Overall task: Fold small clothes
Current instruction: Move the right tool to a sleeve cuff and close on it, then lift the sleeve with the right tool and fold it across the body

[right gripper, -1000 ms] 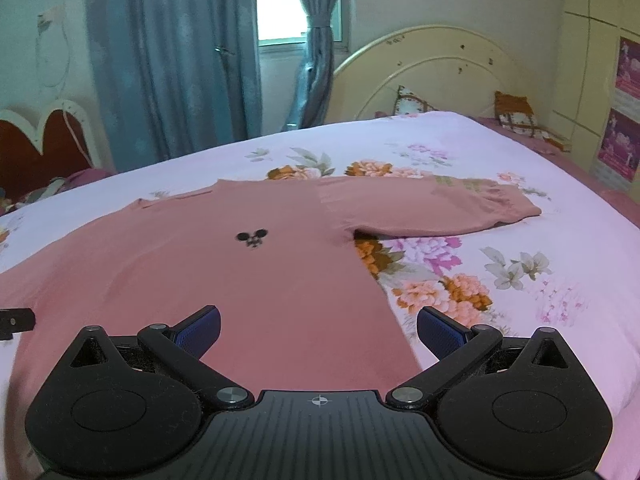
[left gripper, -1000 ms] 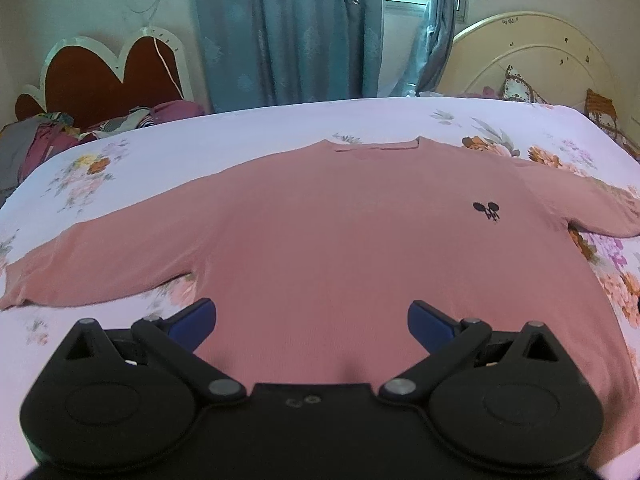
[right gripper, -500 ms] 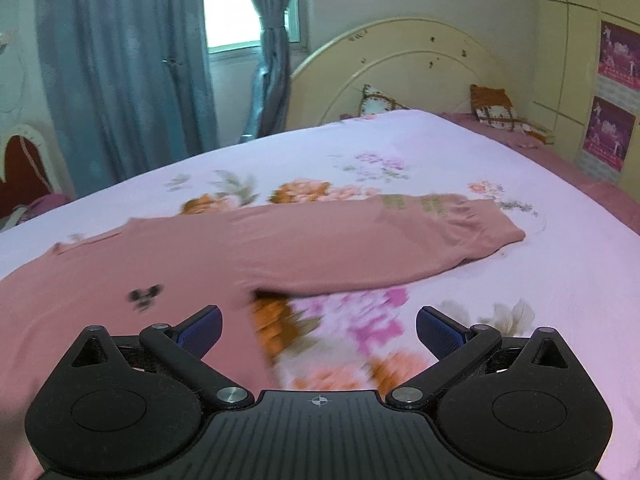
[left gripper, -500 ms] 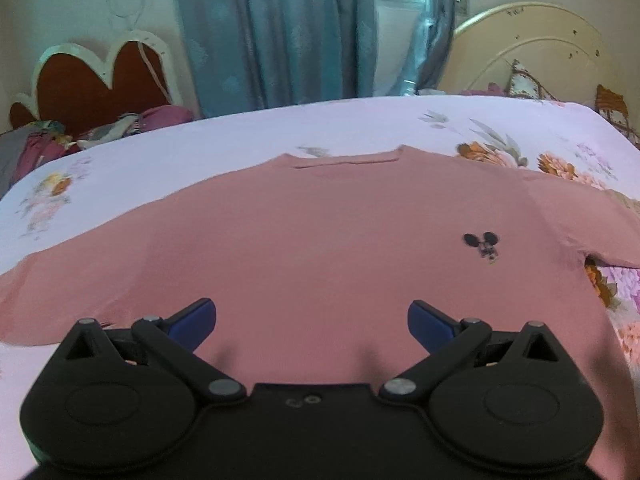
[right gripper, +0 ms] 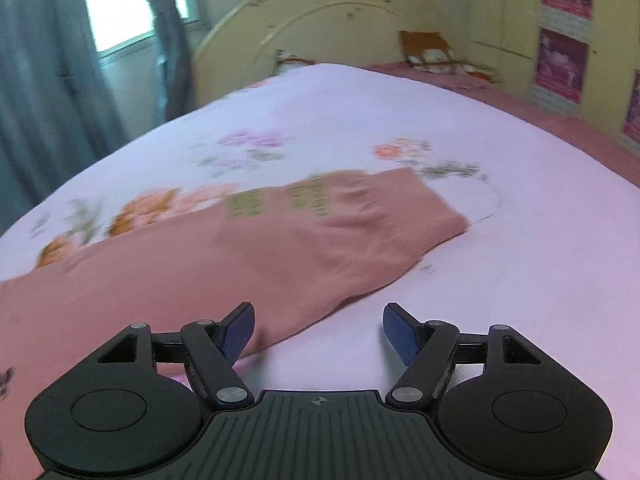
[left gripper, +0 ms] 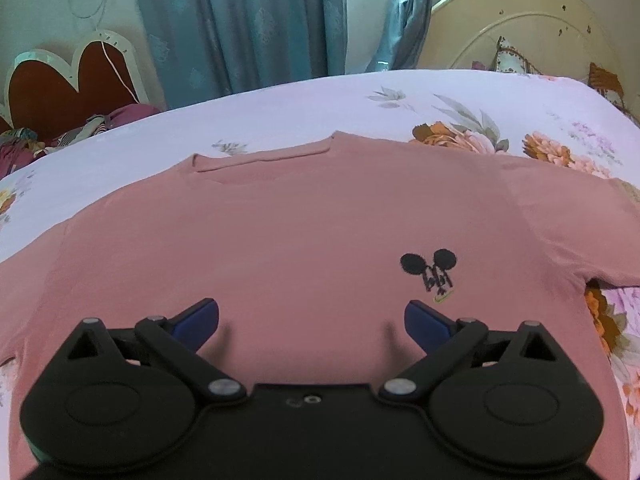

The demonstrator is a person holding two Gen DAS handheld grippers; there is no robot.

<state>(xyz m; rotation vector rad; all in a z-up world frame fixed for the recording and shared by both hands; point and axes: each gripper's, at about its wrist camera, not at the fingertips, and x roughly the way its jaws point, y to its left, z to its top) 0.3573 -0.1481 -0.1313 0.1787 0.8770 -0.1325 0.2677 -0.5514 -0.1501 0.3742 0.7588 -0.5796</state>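
Above the pink shirt point(left gripper: 280, 240), both grippers' jaws gape.

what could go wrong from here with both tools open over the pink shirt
1. The right tool is open above the lower edge of the sleeve. Closing there may also pinch the floral bedsheet underneath.
2. The right wrist view is blurred, so the tool seems to be moving fast and might miss the cuff.
3. The left tool is open over the flat middle of the pink shirt, with no edge to catch; a grab there would likely bunch it.
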